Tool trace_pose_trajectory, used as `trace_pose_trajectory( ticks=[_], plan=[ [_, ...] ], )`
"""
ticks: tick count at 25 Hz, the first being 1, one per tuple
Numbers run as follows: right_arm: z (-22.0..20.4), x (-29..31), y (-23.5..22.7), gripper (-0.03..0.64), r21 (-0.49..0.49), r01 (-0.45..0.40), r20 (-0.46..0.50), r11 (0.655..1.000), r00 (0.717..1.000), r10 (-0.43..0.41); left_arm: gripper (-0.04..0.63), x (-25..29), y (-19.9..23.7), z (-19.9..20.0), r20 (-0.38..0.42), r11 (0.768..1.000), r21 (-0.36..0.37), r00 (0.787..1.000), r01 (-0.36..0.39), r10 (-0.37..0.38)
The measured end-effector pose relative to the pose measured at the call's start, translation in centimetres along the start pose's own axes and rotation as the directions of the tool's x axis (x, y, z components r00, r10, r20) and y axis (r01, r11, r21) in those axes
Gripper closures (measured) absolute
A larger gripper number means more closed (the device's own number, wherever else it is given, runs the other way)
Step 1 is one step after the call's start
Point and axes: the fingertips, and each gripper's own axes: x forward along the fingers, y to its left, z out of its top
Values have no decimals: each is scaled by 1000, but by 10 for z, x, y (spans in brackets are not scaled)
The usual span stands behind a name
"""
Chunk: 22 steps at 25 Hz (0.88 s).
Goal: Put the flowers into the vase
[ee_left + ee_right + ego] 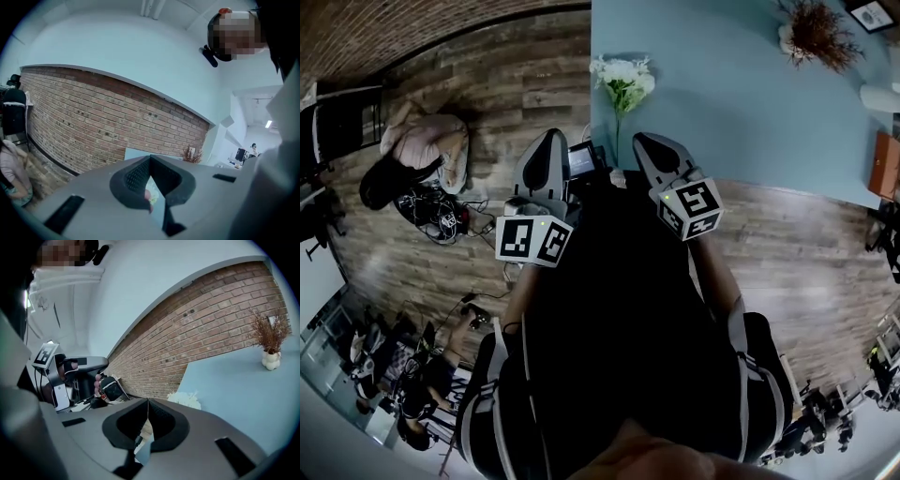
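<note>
A bunch of white flowers (622,80) on a green stem stands upright at the left edge of the light-blue table (722,103); its foot is hidden behind my grippers. The right gripper view shows the same white flowers (184,399) just past the jaws. My left gripper (552,135) and right gripper (642,140) hover side by side just short of the table edge, below the flowers. Both are shut with nothing between the jaws, as the left gripper (150,158) and right gripper (148,400) show in their own views. A white vase with dried brown sprigs (814,33) stands at the table's far side.
A brick wall (211,329) runs behind the table. A person (427,141) sits on the wooden floor at the left beside cables (441,211) and a black chair (337,122). A brown box (886,164) lies at the table's right edge.
</note>
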Motion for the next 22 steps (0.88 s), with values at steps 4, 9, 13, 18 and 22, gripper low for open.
trace_pose_trajectory(
  ticks=[4,9,13,18,22],
  plan=[
    [-8,14,-6,598,-27,47,-52,999,997,-49,572,5,14,2,-18,1000,13,1000,11,-11],
    [-10,30,-4,598,-46,131,-67,990,989,-134,572,7,35,8,-5,997,-37,998,65,-65],
    [-33,53,-10,598,26,202,-138,979,971,-197,572,9,55,7,-16,992,-72,994,103,-104],
    [-56,73,-32,564,129,274,-217,953,946,-242,571,12,69,1,-50,984,-94,986,153,-158],
    [-71,87,-50,480,186,329,-279,926,921,-271,572,18,73,4,-50,978,-105,981,180,-187]
  ],
)
